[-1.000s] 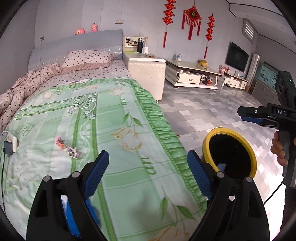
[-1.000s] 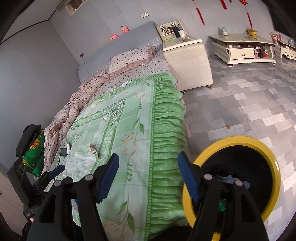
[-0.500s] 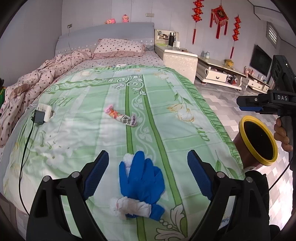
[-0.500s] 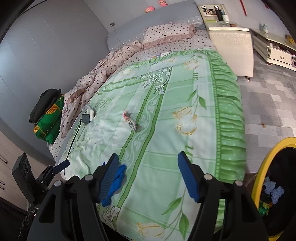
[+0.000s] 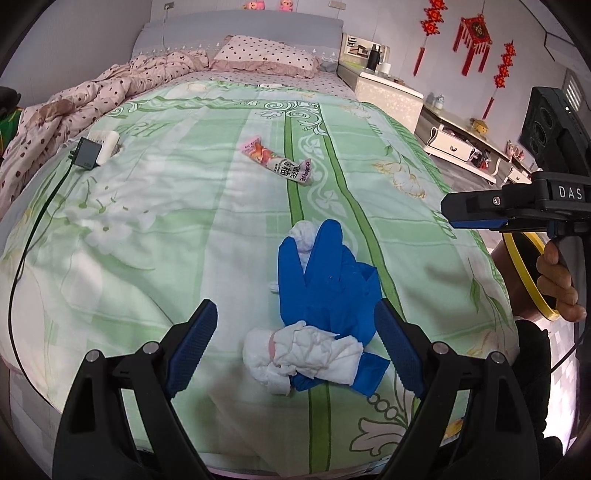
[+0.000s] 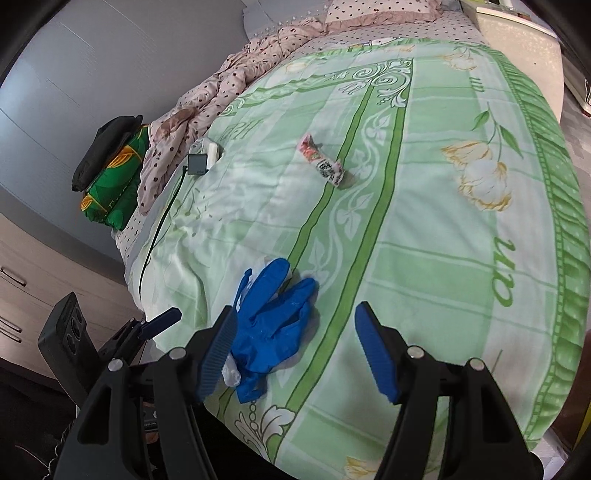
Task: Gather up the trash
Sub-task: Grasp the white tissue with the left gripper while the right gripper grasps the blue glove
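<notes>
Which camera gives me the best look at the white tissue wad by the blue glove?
Left wrist: the tissue lies unobstructed between the open fingers, overlapping the glove. Right wrist shows only a sliver behind its left finger.

- A home bedroom: a wide bed with a green floral blanket (image 5: 184,229) fills the view straight ahead of the jaws.
- Beyond it, a polka-dot pillow (image 5: 266,55) rests against a grey padded headboard (image 5: 236,33), with a rumpled dotted quilt (image 5: 74,99) off to the left.
- Right of the headboard stands a white bedside cabinet (image 5: 388,92).
- Far right: red Chinese knot ornaments (image 5: 476,33) on the wall, above a low white TV console (image 5: 458,147).
</notes>
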A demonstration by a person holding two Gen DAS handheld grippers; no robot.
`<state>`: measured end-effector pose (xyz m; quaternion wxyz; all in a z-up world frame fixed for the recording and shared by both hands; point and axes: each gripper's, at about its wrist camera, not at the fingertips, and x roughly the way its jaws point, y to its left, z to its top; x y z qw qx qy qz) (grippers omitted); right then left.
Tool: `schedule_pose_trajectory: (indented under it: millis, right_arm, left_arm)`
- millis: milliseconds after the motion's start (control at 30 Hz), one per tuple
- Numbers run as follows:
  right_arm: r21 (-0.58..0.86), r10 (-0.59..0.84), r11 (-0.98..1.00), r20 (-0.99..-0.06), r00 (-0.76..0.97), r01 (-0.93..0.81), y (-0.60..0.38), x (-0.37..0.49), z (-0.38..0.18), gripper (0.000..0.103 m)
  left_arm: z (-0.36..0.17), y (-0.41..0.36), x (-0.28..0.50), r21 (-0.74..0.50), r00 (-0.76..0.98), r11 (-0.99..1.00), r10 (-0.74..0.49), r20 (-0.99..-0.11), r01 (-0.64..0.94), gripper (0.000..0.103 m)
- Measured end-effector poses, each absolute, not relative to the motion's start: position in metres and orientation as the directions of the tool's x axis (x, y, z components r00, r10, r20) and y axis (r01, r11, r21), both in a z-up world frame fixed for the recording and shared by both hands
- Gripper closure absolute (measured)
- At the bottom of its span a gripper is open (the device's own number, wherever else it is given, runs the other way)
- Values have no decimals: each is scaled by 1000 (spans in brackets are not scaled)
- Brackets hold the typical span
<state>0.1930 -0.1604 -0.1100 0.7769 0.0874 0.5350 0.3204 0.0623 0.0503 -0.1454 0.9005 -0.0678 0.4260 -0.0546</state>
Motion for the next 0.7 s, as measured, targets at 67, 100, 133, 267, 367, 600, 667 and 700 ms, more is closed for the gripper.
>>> schedule_pose_trajectory:
  millis: [67,100,133,267,367,600,667,700]
  right_arm:
    - [479,588,777,-783,200,-409,-149,193,-118,40]
    - [479,587,775,-787,190,-412,-144,193,-121,40]
    - [476,584,775,-792,180,-416,-139,193,-124,40]
    - [471,574,771,-806,147,-428,-124,192,-135,40]
    - [472,569,767,-813,123,-435,-116,191,-141,40]
    - [465,553,764,-829,81,-448,-100,187,-155,40]
    - [457,545,763,-835,74,-458,-97,184,-157,41]
    - [451,540,763,-838,73,-462,-95,183,-158,42]
  left_arm:
    - [-152,52,64,-177,623,984,-159,-766,34,20]
    - [-155,52,65,-179,620,983,-161,-768,34,20]
    - [-159,53,65,-178,617,983,-160,-771,32,20]
    - [-169,56,68,-189,600,981,-169,-782,31,24]
    - [-174,55,67,-189,589,981,-176,-789,40,32]
    - [-183,50,63,-171,580,983,-178,-795,67,53]
    - [-184,52,62,-183,583,981,-186,-791,64,57]
    - [-183,54,61,-191,584,980,-191,-789,63,59]
